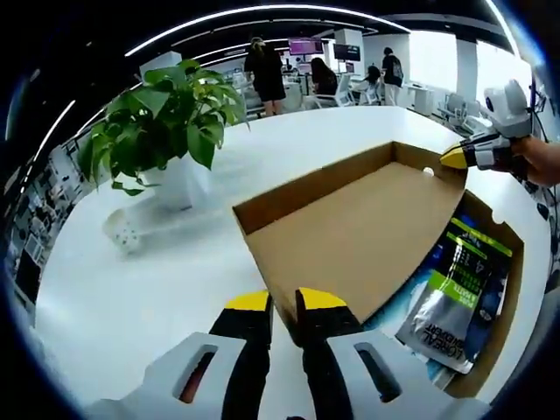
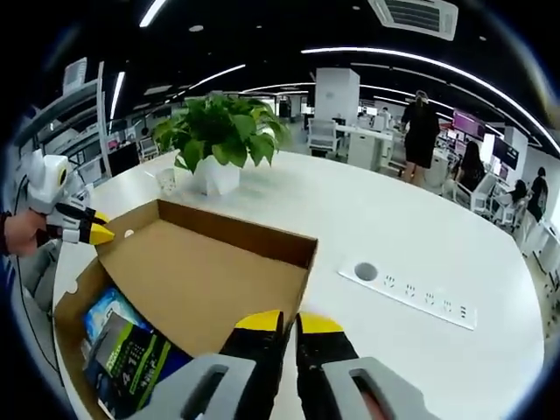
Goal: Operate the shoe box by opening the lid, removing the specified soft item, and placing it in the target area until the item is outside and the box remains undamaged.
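The brown cardboard shoe box (image 1: 514, 293) lies on the white table with its lid (image 1: 350, 219) swung up and open. My left gripper (image 1: 284, 302) is shut on the lid's near corner. The right gripper (image 1: 455, 159), held by a hand, pinches the lid's far corner. In the right gripper view my right gripper (image 2: 290, 324) is shut on the lid (image 2: 201, 271) edge, and the left gripper (image 2: 94, 233) grips the opposite corner. Inside the box lies a soft blue, green and black packet (image 1: 455, 289) (image 2: 122, 354).
A potted green plant (image 1: 166, 131) (image 2: 219, 131) stands on the table (image 1: 131, 297) beyond the box, with a small white cup (image 1: 122, 232) beside it. A socket strip (image 2: 411, 284) is set into the tabletop right of the box. People stand among desks far behind.
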